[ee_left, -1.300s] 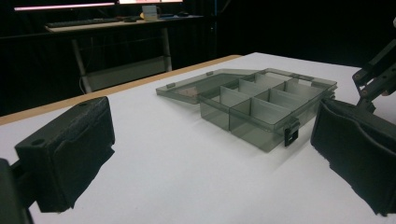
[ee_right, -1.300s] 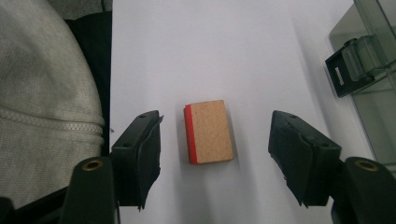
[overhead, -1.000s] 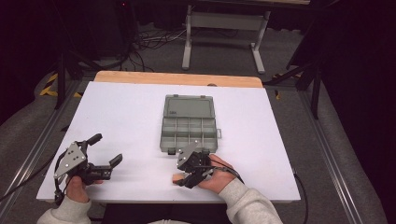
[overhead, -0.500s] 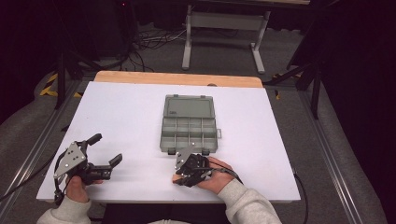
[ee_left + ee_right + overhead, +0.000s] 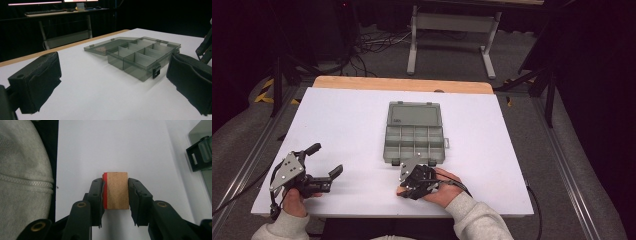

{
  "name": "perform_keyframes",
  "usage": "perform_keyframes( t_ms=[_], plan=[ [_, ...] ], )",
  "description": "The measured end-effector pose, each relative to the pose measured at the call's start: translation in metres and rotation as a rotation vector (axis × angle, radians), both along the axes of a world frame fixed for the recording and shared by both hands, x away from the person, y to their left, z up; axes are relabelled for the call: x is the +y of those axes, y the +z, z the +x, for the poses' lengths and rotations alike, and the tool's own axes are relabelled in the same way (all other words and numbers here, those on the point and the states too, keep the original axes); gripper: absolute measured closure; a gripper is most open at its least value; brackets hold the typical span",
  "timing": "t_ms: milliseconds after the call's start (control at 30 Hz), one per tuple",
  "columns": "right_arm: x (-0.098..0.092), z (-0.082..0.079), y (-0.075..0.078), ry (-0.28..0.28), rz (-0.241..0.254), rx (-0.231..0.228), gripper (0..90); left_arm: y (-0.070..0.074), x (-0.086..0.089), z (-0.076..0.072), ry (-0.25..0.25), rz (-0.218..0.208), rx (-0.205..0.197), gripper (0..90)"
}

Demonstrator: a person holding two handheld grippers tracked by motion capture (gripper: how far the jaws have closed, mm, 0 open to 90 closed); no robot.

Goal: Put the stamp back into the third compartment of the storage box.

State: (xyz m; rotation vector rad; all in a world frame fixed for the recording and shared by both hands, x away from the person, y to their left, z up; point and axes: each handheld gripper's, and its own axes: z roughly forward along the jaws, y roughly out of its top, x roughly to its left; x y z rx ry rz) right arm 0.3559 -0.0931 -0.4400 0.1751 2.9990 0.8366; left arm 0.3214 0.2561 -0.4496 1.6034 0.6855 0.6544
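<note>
White covers the desk, with a strip of bare wood along its far edge. A grey see-through box sits in the middle, its lid open and lying flat behind it. Inside are small walls that split it into little rooms.

At the near left of the desk, the left gripper is held by a hand. Its fingers are wide apart with nothing between them, and they point toward the box.

Just in front of the box, the right gripper is low over the desk. Its fingers are pressed on both sides of a small wooden block. One side of the block is red. A black latch on the box shows near it.
</note>
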Motion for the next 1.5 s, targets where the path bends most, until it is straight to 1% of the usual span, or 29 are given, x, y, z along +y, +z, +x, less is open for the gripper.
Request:
perform_keyframes(
  t_ms=[33, 100, 267, 400, 433, 467, 533, 567, 667, 833, 867, 1067, 1233, 1367, 1500],
  plan=[
    [0.0, 0.0, 0.001, -0.001, 0.005, 0.004, 66.0, 0.0, 0.0, 0.0, -0.001, -0.001, 0.0, 0.5],
    [-0.001, -0.001, 0.005, -0.003, 0.017, -0.003, 66.1, 0.0, 0.0, 0.0, -0.001, 0.0, 0.0, 0.5],
    [-0.001, 0.0, 0.01, -0.005, 0.028, -0.018, 66.0, 0.0, 0.0, 0.0, -0.001, -0.001, -0.001, 0.5],
    [-0.005, 0.002, 0.017, -0.024, 0.048, -0.027, 66.0, 0.0, 0.0, 0.0, -0.002, -0.002, 0.0, 0.5],
    [-0.005, 0.002, 0.019, -0.025, 0.055, -0.021, 66.0, 0.0, 0.0, 0.0, -0.001, -0.001, 0.001, 0.5],
    [-0.006, 0.003, 0.02, -0.025, 0.062, -0.037, 66.0, 0.0, 0.0, 0.0, -0.002, -0.001, 0.0, 0.5],
    [-0.007, 0.003, 0.021, -0.029, 0.067, -0.029, 66.0, 0.0, 0.0, 0.0, -0.001, 0.0, 0.0, 0.5],
    [-0.008, 0.004, 0.023, -0.032, 0.071, -0.041, 66.0, 0.0, 0.0, 0.0, -0.001, -0.001, 0.001, 0.5],
    [-0.011, 0.005, 0.029, -0.036, 0.089, -0.051, 66.0, 0.0, 0.0, 0.0, -0.001, 0.0, 0.001, 0.5],
    [-0.013, 0.006, 0.036, -0.051, 0.105, -0.051, 66.0, 0.0, 0.0, 0.0, -0.002, -0.001, 0.001, 0.5],
    [-0.014, 0.007, 0.037, -0.051, 0.108, -0.059, 66.0, 0.0, 0.0, 0.0, -0.001, -0.001, 0.002, 0.5],
    [-0.016, 0.008, 0.043, -0.065, 0.133, -0.058, 66.0, 0.0, 0.0, 0.0, -0.002, -0.001, 0.002, 0.5],
    [-0.019, 0.009, 0.048, -0.072, 0.151, -0.072, 66.0, 0.0, 0.0, 0.0, -0.001, -0.001, 0.002, 0.5],
    [-0.021, 0.01, 0.052, -0.088, 0.165, -0.074, 66.0, 0.0, 0.0, 0.0, -0.001, 0.0, 0.002, 0.5],
    [-0.022, 0.012, 0.056, -0.09, 0.173, -0.082, 66.0, 0.0, 0.0, 0.0, 0.0, -0.001, 0.002, 0.5]
  ],
)
